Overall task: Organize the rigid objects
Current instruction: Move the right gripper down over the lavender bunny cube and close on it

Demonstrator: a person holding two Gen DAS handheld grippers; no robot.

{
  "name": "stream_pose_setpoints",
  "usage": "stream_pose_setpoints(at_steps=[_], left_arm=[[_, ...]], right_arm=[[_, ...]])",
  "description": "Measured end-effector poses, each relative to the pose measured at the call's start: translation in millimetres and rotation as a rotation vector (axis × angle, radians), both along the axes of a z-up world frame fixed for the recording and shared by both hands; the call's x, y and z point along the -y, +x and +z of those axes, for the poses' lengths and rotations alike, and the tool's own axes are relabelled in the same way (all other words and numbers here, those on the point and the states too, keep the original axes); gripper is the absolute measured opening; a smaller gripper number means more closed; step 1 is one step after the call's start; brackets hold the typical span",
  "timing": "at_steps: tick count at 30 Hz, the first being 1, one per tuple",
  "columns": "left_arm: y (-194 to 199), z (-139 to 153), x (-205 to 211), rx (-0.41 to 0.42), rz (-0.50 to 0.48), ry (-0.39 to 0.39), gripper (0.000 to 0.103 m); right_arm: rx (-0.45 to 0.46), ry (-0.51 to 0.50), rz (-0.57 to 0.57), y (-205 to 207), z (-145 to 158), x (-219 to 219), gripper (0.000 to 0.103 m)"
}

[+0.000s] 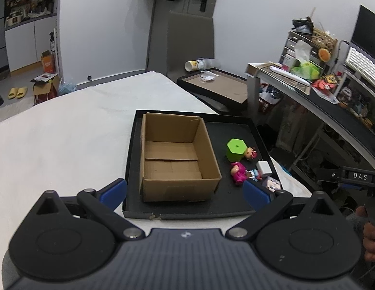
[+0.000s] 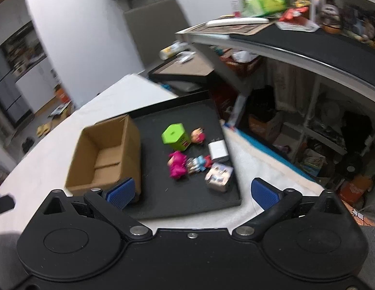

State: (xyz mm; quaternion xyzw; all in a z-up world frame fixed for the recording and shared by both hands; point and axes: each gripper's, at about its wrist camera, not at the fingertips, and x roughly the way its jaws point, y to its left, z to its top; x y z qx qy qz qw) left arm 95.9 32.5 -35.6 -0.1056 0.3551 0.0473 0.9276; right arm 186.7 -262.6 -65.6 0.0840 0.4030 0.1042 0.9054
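An open, empty cardboard box (image 1: 175,159) (image 2: 107,154) stands in the left part of a black tray (image 1: 235,200) (image 2: 187,205) on a white-covered table. To its right in the tray lie a green hexagonal block (image 1: 235,149) (image 2: 175,137), a pink figure (image 1: 238,172) (image 2: 176,164), a small doll head (image 1: 250,153) (image 2: 198,135), a white block (image 1: 264,167) (image 2: 218,151), a blue-red figure (image 2: 199,163) and a face-printed cube (image 1: 273,184) (image 2: 218,176). My left gripper (image 1: 185,192) is open and empty in front of the box. My right gripper (image 2: 192,192) is open and empty in front of the toys.
The white table surface (image 1: 66,133) stretches left of the tray. A second tray (image 1: 216,87) with a cup sits behind. A cluttered desk and shelves (image 1: 320,84) (image 2: 284,36) stand at the right, beyond the table edge.
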Motion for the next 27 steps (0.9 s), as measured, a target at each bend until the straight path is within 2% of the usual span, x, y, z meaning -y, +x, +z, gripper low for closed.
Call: stream_pose_setpoints(at_steps=[7,11,14,22,27], left_arm=[[18,-13,-14,-0.034,0.036,-0.021,0.099],[28,-18,-21,-0.043,0.052,-0.033,0.099],[36,-23,-25,-0.050,0.071,-0.046,0.099],[57,-36,-40,-0.076,0.095,-0.080,0.089],[70,-52,-51,-0.107,0.106,-0.109,0.075]], right_arm=[[-0.040,-0.001,-0.042,26,-18,-3,0.095],[-0.076,0.032,-0.078,40,-27,-2,0.095],[-0.106,0.061,-0.114,51,-33,0,0.089],[-0.212,0.100,-0.178,83,-62,3,0.071],[-0.276,0.105,-0.192,99,-94,1,0.070]])
